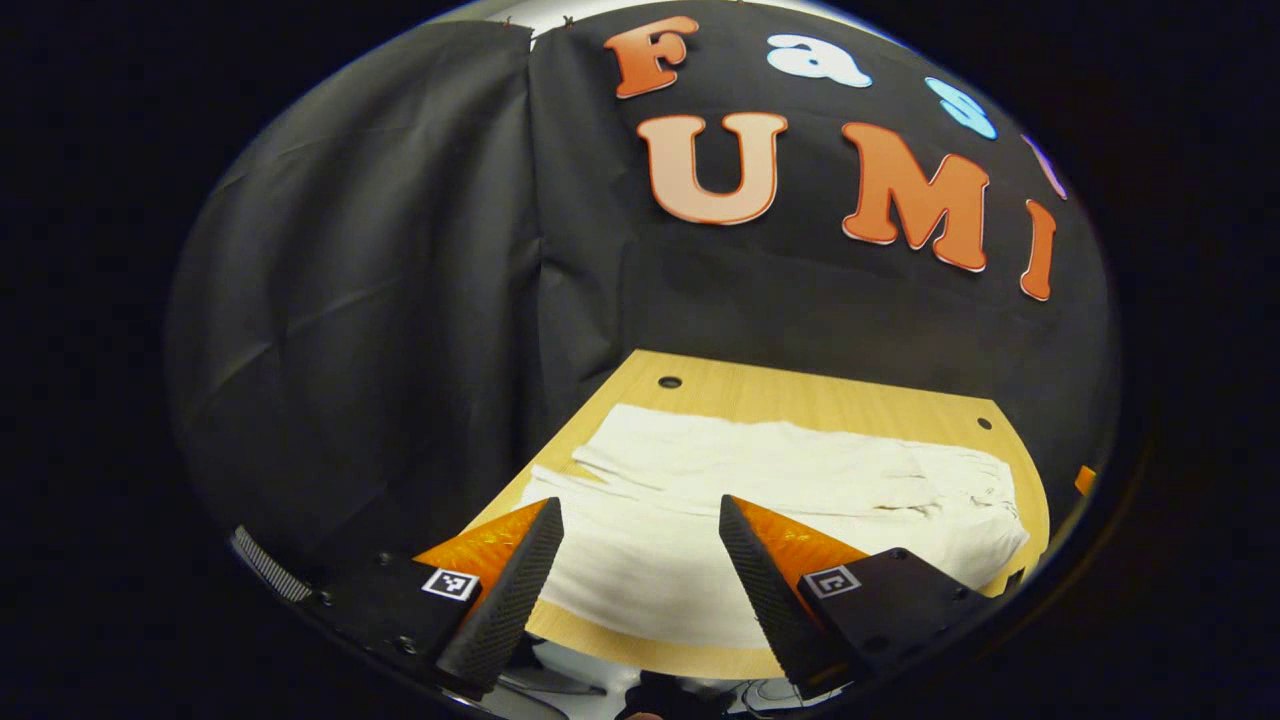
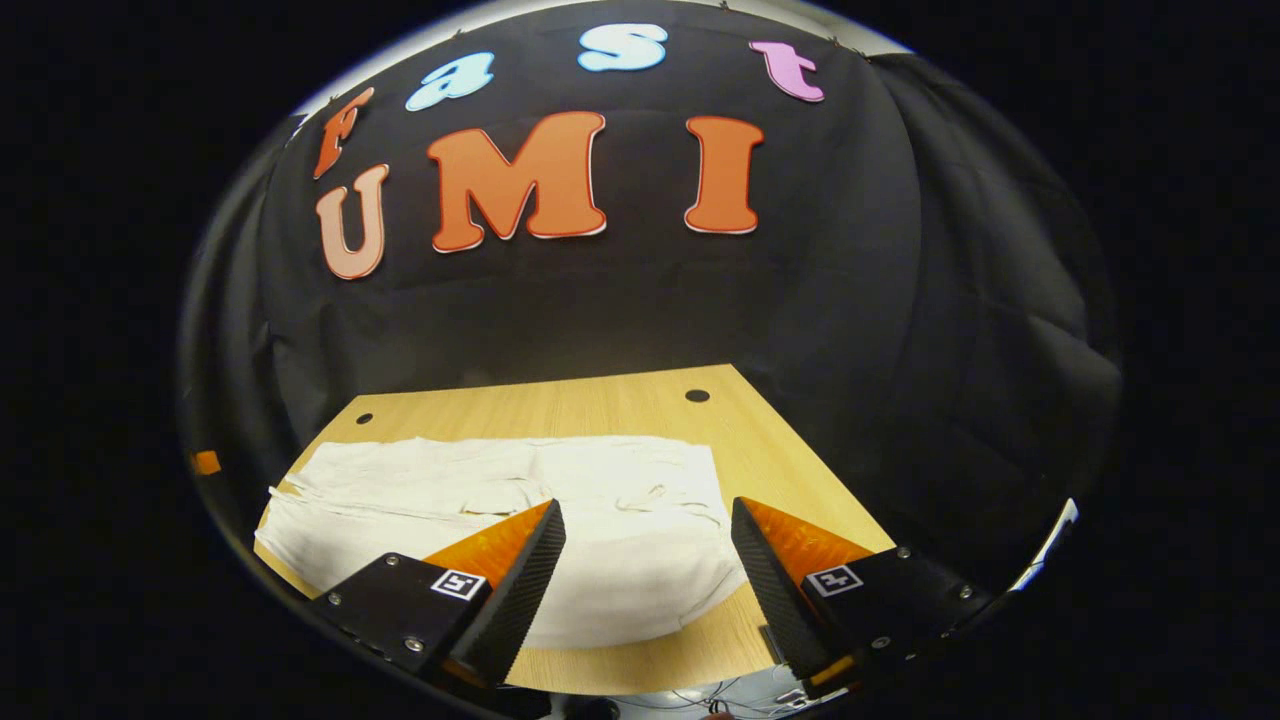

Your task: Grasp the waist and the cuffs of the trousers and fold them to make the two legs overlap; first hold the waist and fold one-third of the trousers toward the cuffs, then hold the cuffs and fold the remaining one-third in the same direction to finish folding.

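Between our left gripper's wide-apart, empty fingers we see the white cloth trousers, spread flat on the light wooden table just ahead and below. Our right gripper likewise gapes with nothing held, above the same trousers. Its view shows the gathered waist end lying nearest; the left gripper view shows that end far right.

Wooden table, black cloth wall

The left hand-held gripper's fingers hide part of the trousers' near edge.
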`<state>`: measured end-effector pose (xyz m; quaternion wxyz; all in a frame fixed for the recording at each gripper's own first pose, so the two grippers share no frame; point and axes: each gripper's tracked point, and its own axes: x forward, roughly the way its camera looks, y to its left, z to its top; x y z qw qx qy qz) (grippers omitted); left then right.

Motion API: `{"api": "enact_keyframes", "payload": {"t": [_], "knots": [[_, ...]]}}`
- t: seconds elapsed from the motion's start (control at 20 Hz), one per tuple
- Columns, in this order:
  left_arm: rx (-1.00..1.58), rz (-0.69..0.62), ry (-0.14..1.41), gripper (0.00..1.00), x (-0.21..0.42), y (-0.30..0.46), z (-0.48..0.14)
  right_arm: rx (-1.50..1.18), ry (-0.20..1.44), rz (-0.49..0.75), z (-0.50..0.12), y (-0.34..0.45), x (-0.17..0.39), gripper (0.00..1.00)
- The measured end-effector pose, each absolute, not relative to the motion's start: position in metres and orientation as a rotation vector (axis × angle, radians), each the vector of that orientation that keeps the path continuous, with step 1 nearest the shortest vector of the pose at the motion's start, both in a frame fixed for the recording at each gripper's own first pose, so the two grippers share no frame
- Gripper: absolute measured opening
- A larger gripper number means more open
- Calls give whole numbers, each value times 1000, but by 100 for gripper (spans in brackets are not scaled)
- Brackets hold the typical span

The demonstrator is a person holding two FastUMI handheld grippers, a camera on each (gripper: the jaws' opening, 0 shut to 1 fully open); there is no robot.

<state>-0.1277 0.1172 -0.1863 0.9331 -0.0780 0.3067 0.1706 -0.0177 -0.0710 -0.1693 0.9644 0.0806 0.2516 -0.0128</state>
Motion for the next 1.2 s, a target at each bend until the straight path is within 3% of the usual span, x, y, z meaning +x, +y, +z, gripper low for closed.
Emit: {"api": "enact_keyframes", "payload": {"t": [0.65,1.05,1.2], "knots": [[-530,565,1046,100,-172,228,-339,237,864,-89,-249,-45,-27,100],[-725,699,1266,100,-184,277,-410,268,984,-124,-277,-30,-26,98],[-749,702,1329,95,-174,284,-433,296,1014,-148,-284,-24,-23,98]]}}
